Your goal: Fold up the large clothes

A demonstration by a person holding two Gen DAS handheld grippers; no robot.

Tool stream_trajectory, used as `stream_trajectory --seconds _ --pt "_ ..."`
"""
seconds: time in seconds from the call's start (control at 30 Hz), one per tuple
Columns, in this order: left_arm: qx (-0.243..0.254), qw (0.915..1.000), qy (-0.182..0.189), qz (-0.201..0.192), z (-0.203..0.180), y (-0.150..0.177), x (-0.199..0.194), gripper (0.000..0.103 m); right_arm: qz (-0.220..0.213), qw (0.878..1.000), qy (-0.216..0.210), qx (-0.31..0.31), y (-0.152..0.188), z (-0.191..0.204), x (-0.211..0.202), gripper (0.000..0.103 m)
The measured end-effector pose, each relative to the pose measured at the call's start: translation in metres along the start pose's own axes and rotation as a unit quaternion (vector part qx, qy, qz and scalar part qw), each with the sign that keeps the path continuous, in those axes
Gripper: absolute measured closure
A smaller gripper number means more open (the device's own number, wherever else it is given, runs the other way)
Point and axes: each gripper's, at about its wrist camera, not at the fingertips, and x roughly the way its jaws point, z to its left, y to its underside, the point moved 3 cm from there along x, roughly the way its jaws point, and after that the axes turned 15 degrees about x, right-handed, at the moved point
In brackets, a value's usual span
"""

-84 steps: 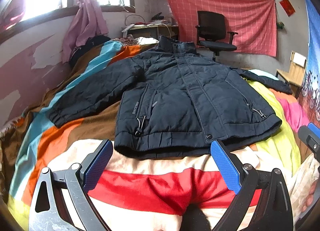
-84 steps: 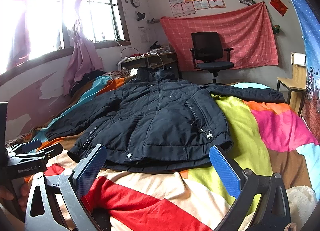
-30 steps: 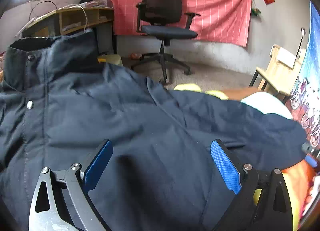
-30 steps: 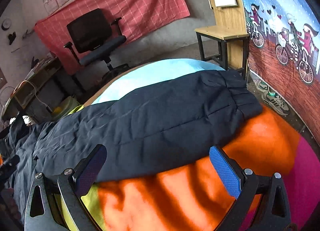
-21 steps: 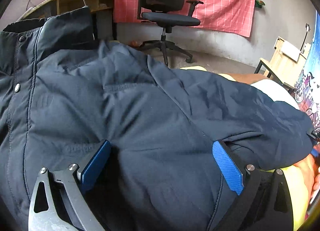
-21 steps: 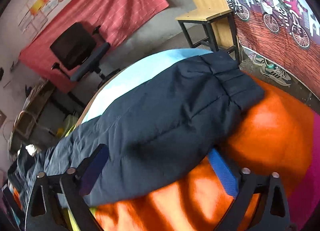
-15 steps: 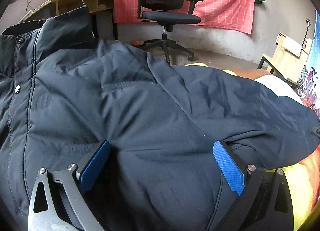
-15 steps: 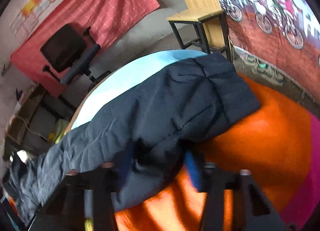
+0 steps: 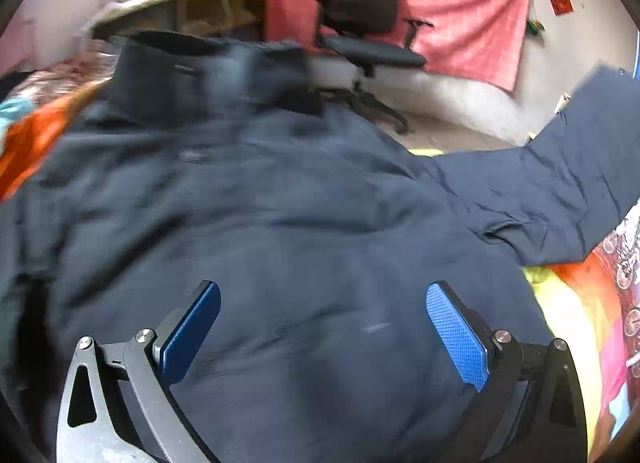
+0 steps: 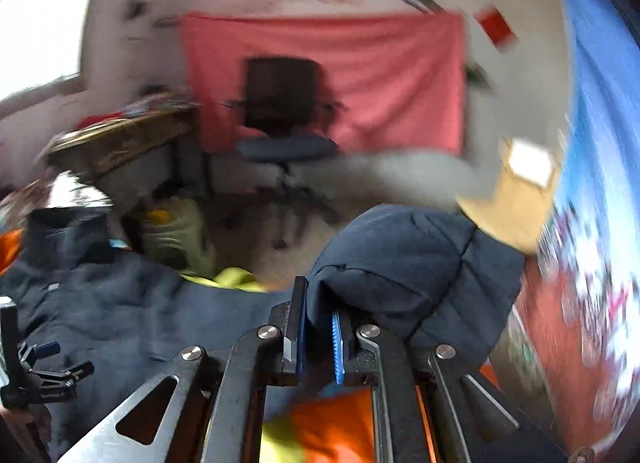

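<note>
A dark navy padded jacket point(image 9: 260, 223) lies spread on the colourful bedspread point(image 9: 576, 303). My left gripper point(image 9: 320, 323) is open, its blue pads point(image 9: 456, 335) hovering just above the jacket's chest. My right gripper point(image 10: 318, 327) is shut on the jacket's right sleeve point(image 10: 412, 267) and holds it lifted off the bed; the raised sleeve also shows in the left wrist view point(image 9: 568, 183), rising to the upper right. The jacket body point(image 10: 104, 311) lies to the left in the right wrist view, where the left gripper point(image 10: 40, 375) also shows at the edge.
A black office chair point(image 9: 364, 23) stands before a red cloth on the wall point(image 9: 460, 11). A cluttered wooden desk point(image 9: 192, 11) stands beyond the jacket's collar. A wooden stool point(image 10: 516, 191) and a bicycle mural wall point(image 10: 592, 263) are at the right.
My right gripper has closed on the sleeve end and lifted it off the bed, swinging upward. My left gripper has risen slightly and shifted left, still open over the jacket.
</note>
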Motion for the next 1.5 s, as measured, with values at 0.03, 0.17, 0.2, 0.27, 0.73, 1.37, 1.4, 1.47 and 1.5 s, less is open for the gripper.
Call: stream_trajectory --seconds 0.03,0.17,0.2,0.27,0.73,1.37,1.4,1.47,1.5 --pt "-0.007 0.9999 -0.013 -0.005 0.015 0.006 -0.014 0.002 -0.004 1.0 -0.012 -0.011 -0.002 0.018 -0.004 0.093" --pt "-0.05 0.9962 -0.068 -0.02 0.059 0.033 -0.056 0.002 -0.015 0.994 -0.087 -0.068 0.001 0.126 -0.028 0.093" --pt "-0.064 0.993 -0.098 -0.02 0.073 0.044 -0.07 0.002 -0.015 0.991 -0.102 -0.081 0.005 0.147 -0.031 0.093" --pt "-0.083 0.9881 -0.127 -0.023 0.094 0.062 -0.09 0.002 -0.017 0.984 -0.14 -0.111 0.016 0.2 -0.039 0.093" --pt "-0.212 0.9623 -0.162 -0.052 0.197 0.155 -0.188 0.002 0.063 0.944 -0.201 -0.253 0.166 0.396 -0.019 0.094" --pt "-0.178 0.9711 -0.147 -0.059 0.164 0.133 -0.138 0.002 0.227 0.882 -0.262 -0.318 0.284 0.362 -0.007 0.023" --pt "-0.168 0.9735 -0.146 -0.053 0.157 0.13 -0.13 0.002 0.22 0.885 -0.265 -0.314 0.279 0.353 -0.009 0.023" --pt "-0.152 0.9765 -0.147 -0.043 0.146 0.124 -0.117 0.002 0.193 0.895 -0.264 -0.305 0.262 0.329 -0.01 0.023" --pt "-0.145 0.9776 -0.147 -0.04 0.14 0.121 -0.109 0.002 0.175 0.902 -0.259 -0.299 0.25 0.317 -0.008 0.023"
